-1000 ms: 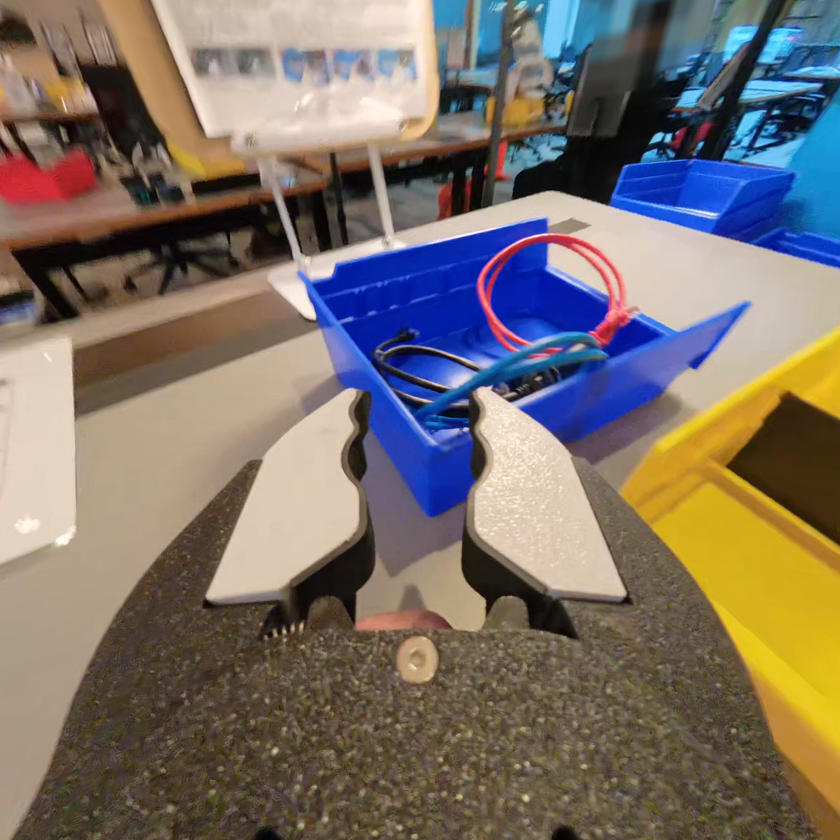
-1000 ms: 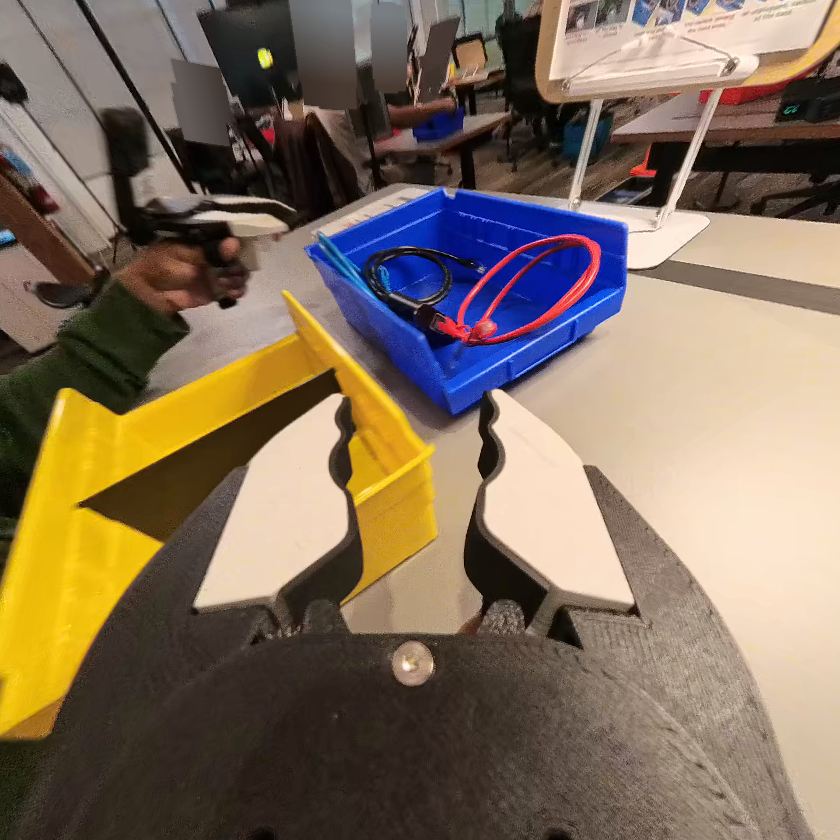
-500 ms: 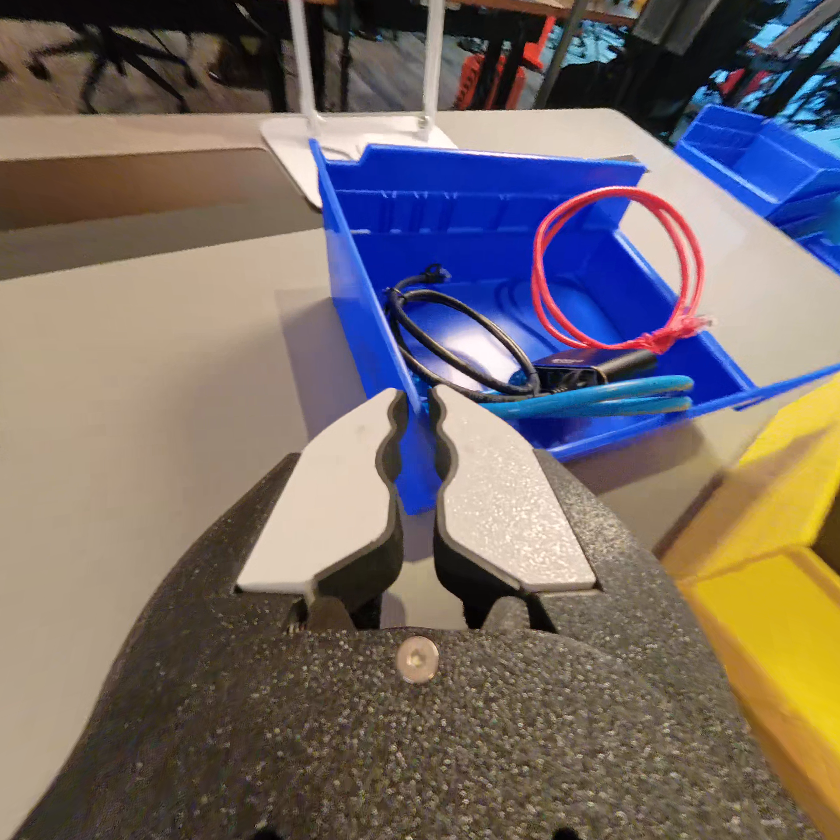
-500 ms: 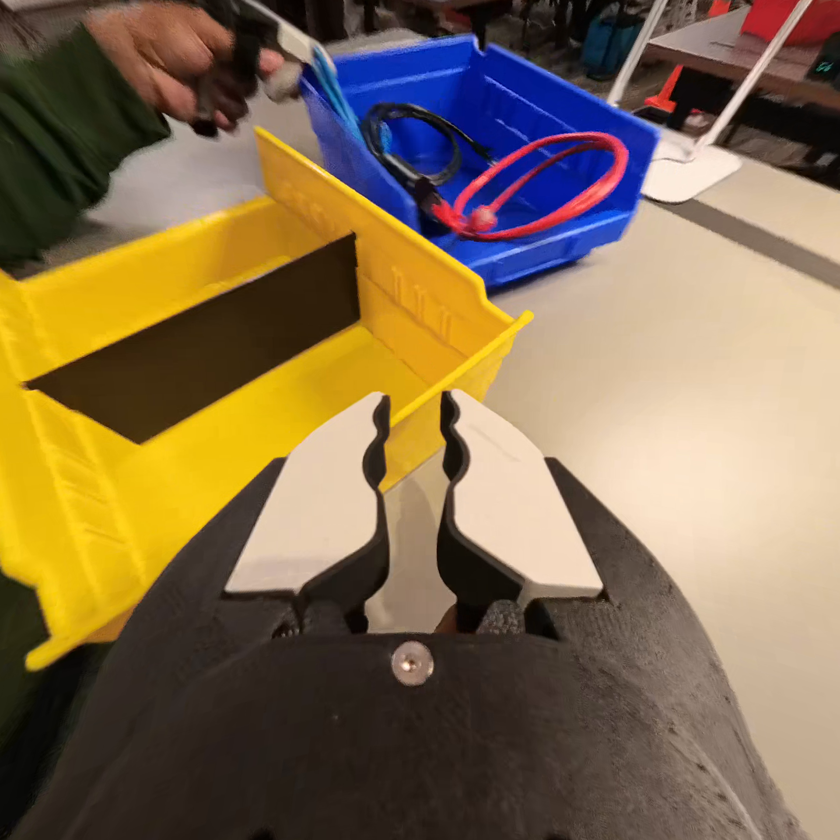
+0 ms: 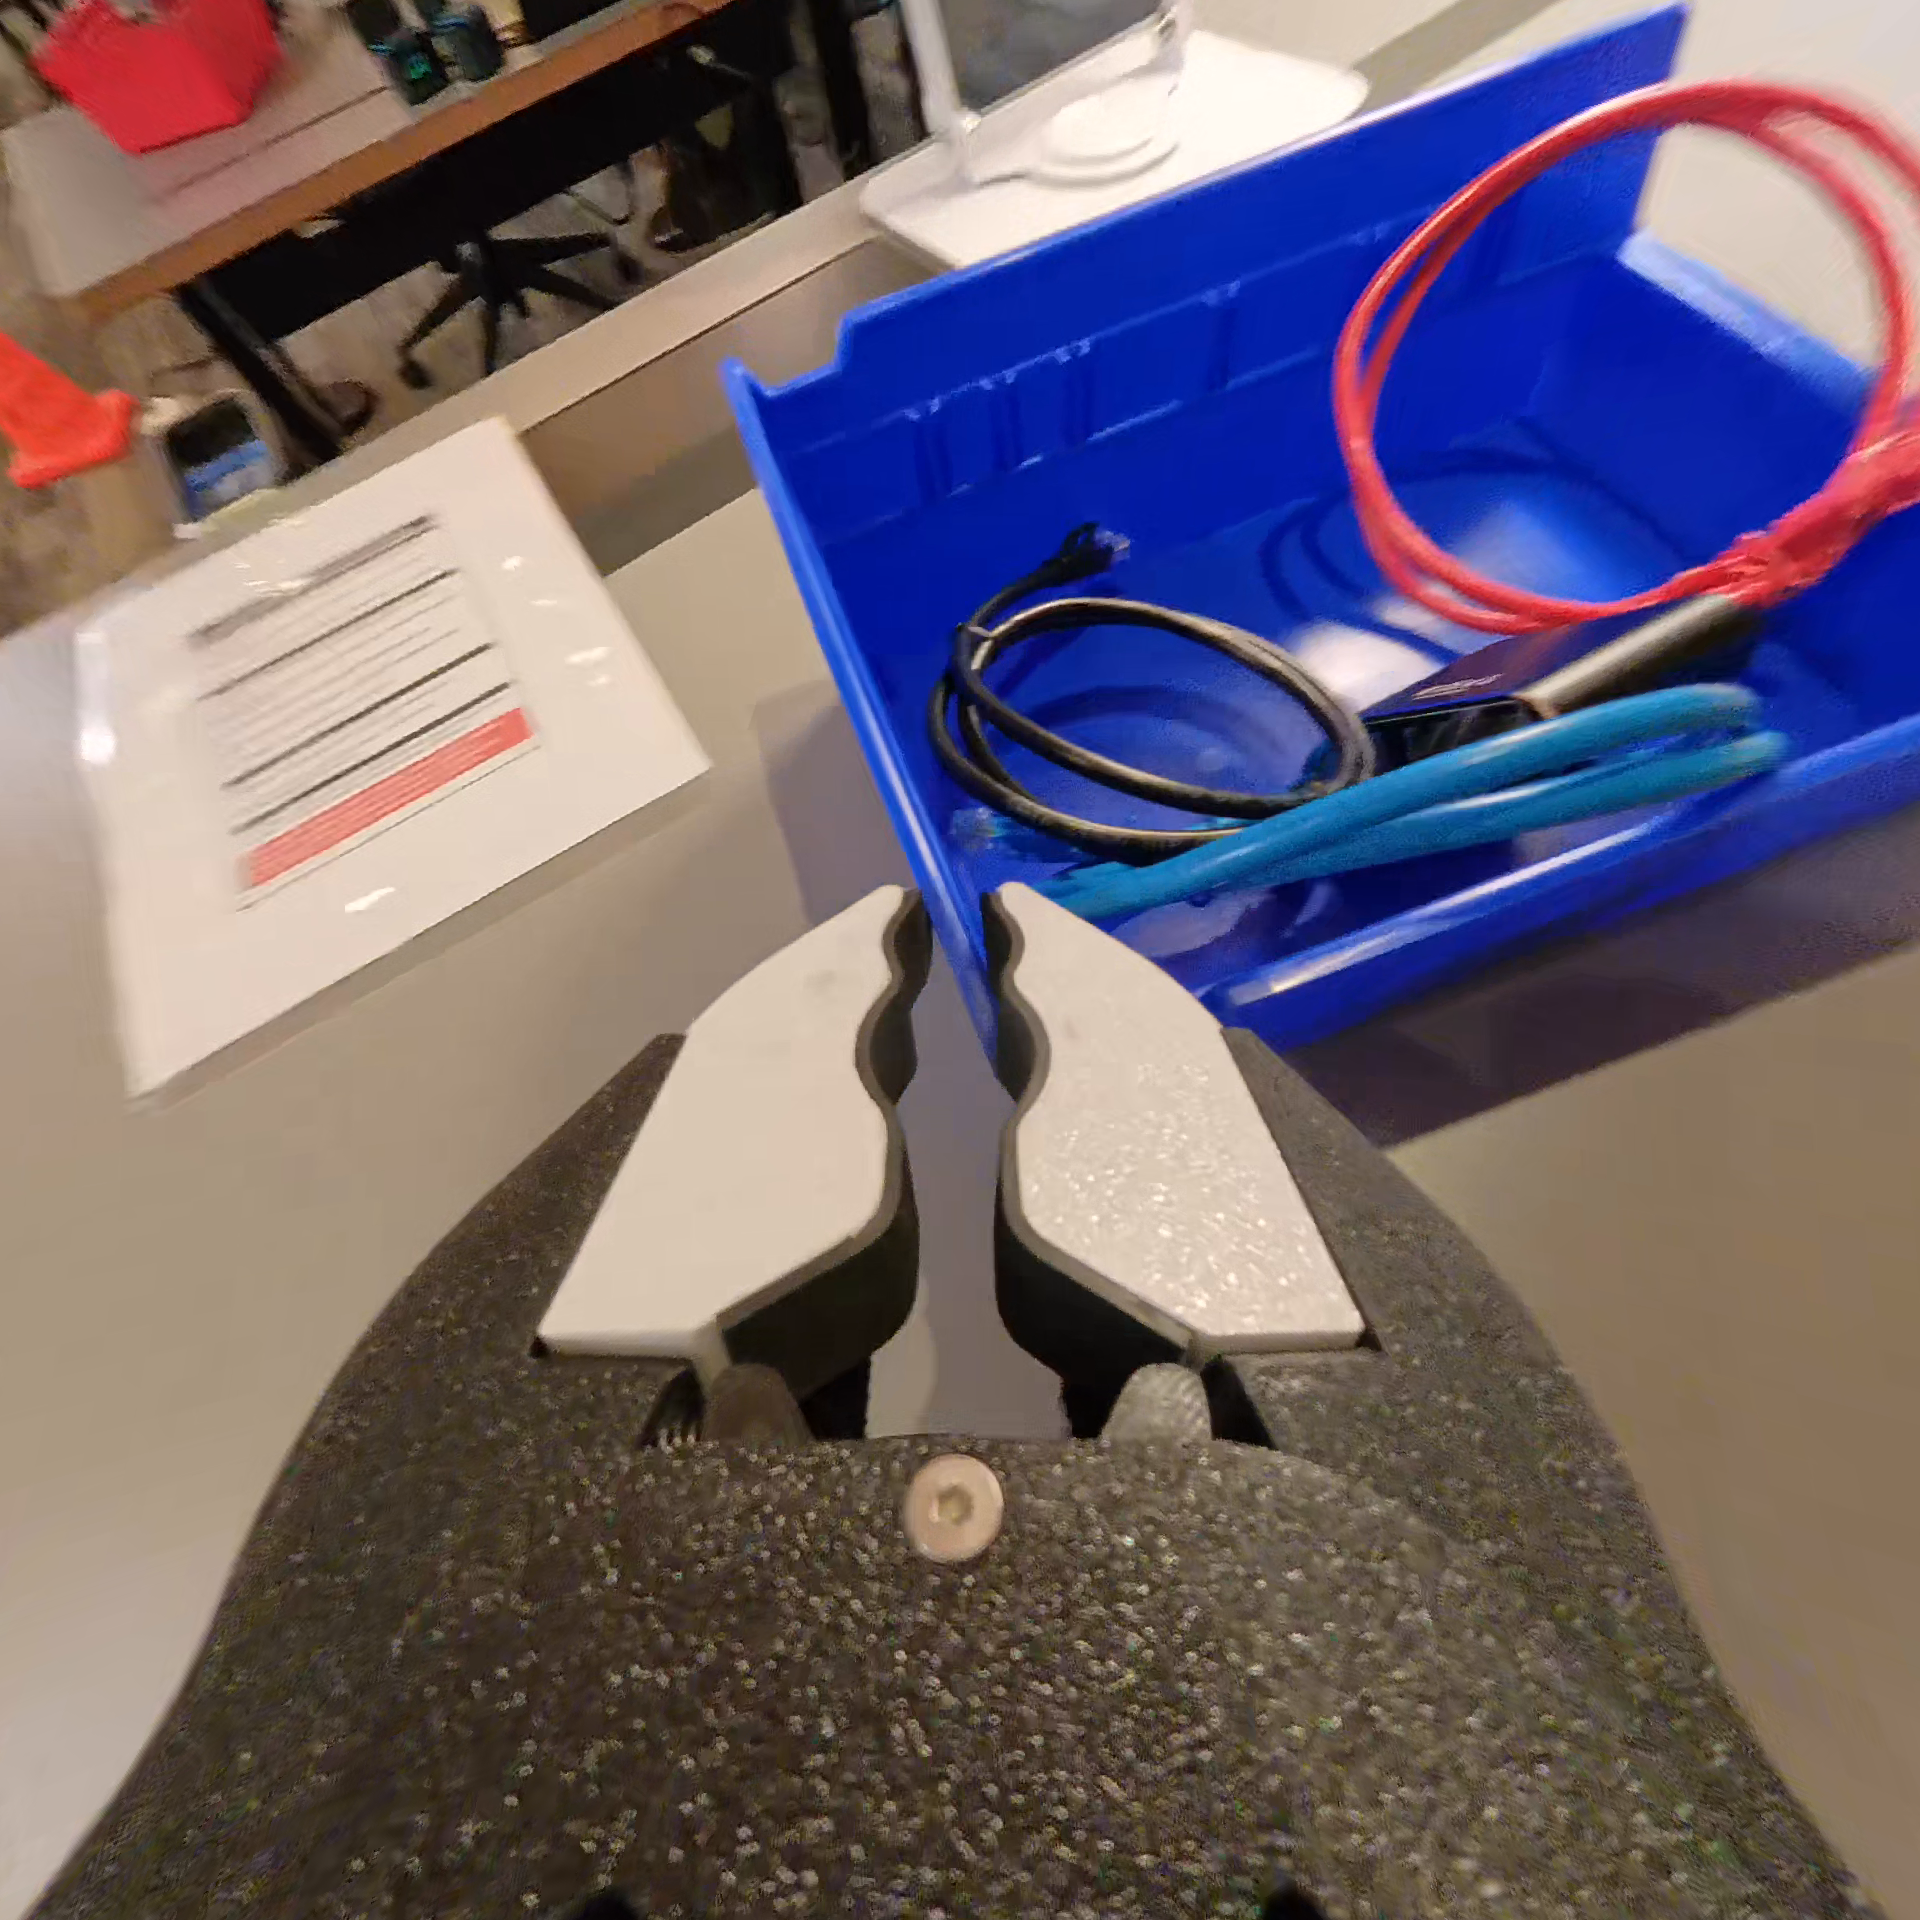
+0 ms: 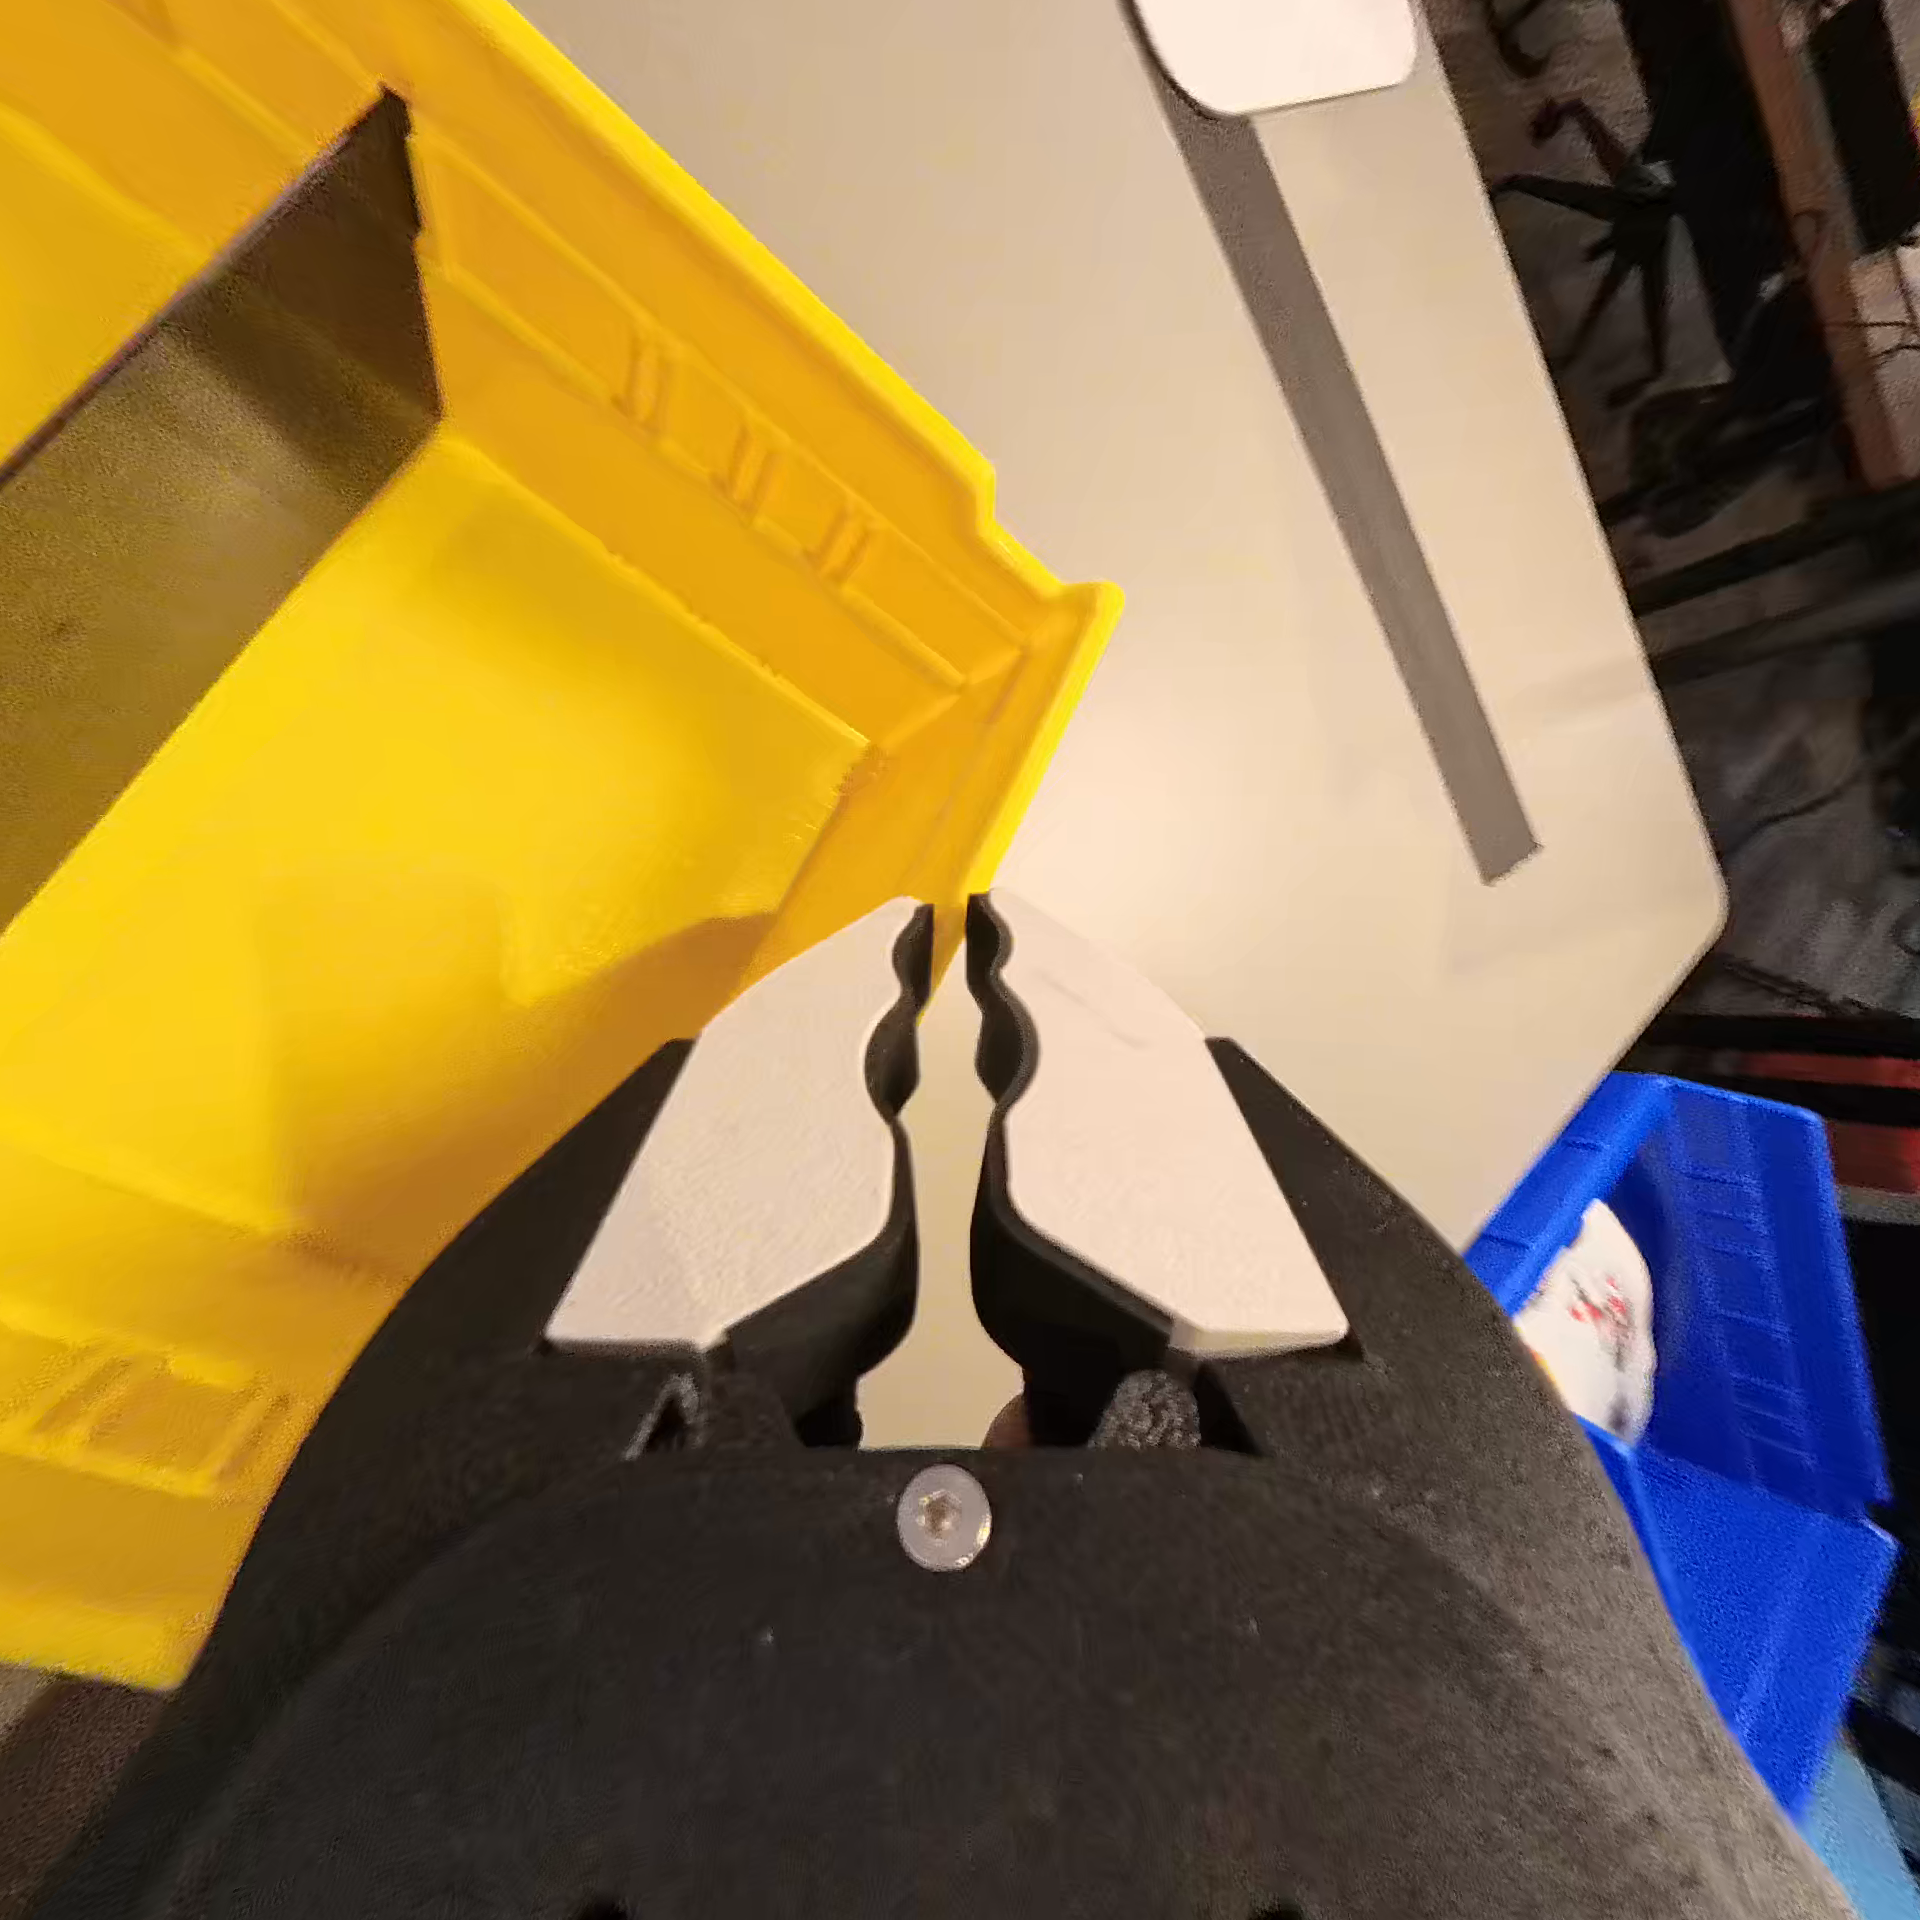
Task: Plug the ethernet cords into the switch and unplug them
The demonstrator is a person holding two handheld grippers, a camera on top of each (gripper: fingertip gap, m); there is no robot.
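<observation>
Left wrist view showed my left tongs (image 5: 954,914) pinched on the near wall of the blue bin (image 5: 1195,416), where the black cord (image 5: 1143,717), blue cord (image 5: 1455,800), red cord (image 5: 1621,343) and dark switch (image 5: 1455,712) lay. My right tongs (image 6: 951,914) had narrowed onto the corner of the yellow bin (image 6: 727,416) on the surface (image 6: 1247,520).

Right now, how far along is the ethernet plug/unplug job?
Nothing looks done: the red cord, black cord and blue cord all lie loose in the blue bin beside the dark switch. In hand: nothing; the left gripper sits at the bin's near corner, the right gripper at the yellow bin. Plugging and unplugging remain.
</observation>
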